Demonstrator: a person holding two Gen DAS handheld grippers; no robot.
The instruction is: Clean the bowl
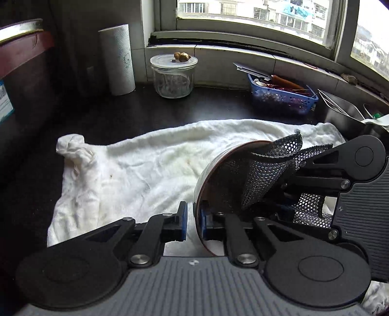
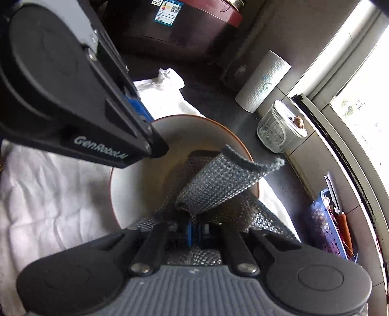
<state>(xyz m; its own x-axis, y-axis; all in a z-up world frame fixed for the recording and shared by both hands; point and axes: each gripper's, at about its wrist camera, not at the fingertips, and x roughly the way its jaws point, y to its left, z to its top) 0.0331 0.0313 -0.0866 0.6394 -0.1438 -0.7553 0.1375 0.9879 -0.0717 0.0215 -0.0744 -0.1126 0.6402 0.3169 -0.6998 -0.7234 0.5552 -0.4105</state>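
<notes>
A bowl (image 1: pixel 203 176) with a brown rim stands tilted on edge over a white towel (image 1: pixel 145 170). My left gripper (image 1: pixel 194 223) is shut on the bowl's near rim, one blue pad outside and one inside. In the right wrist view this gripper (image 2: pixel 155 147) clamps the far-left rim of the bowl (image 2: pixel 136 189). My right gripper (image 2: pixel 193 233) is shut on a dark mesh scrubbing cloth (image 2: pixel 218 179), which lies folded against the bowl's inside. From the left wrist view the mesh cloth (image 1: pixel 267 170) hides the right gripper's fingertips.
On the dark counter behind the towel stand a paper towel roll (image 1: pixel 118 58) and a lidded glass jar (image 1: pixel 173 75). A blue basket (image 1: pixel 282 97) with a knife sits below the window sill, and a metal sink (image 1: pixel 345 109) lies right. A dark red appliance (image 2: pixel 184 21) stands left.
</notes>
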